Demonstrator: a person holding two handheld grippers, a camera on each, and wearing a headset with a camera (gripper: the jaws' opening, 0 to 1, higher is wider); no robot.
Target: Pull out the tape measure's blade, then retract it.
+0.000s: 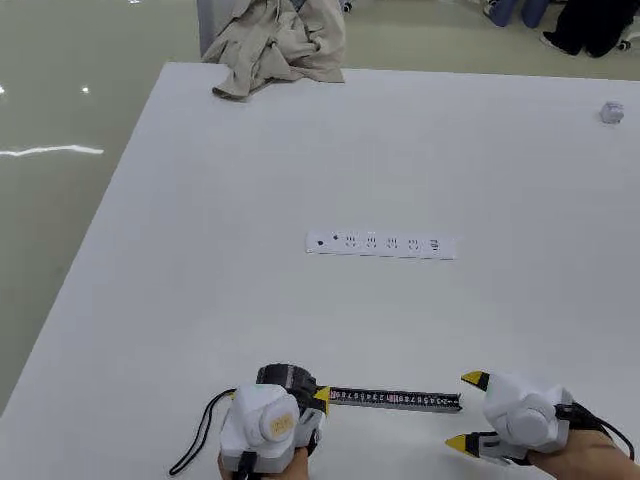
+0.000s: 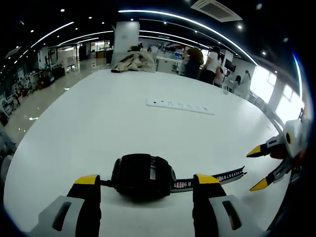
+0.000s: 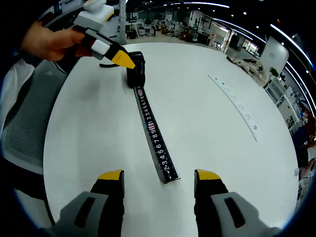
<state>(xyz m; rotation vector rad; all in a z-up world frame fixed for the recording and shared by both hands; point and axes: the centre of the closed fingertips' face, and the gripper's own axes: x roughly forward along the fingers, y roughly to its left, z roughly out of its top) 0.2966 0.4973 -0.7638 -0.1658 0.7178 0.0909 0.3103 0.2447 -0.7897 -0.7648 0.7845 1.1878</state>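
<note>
Blade, black with white numerals (image 3: 154,136), lies out of the black tape measure case (image 2: 143,173) on the white tabletop (image 1: 300,160); left tongs (image 2: 146,178) spread astride the case, right tongs (image 3: 159,174) spread at the blade's tip.

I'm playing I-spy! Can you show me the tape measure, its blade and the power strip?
tape measure (image 2: 143,175), left gripper view, middle of its black case.
blade (image 3: 154,136), right gripper view, midway along its numbers.
power strip (image 1: 380,245), head view, middle of its white top.

Bright, even overhead lighting; ceiling strip lights (image 2: 145,11) curve with fisheye distortion in both gripper views. Glare streaks the floor (image 1: 50,151) beyond the tabletop's (image 1: 250,180) left edge; shadows faint.
</note>
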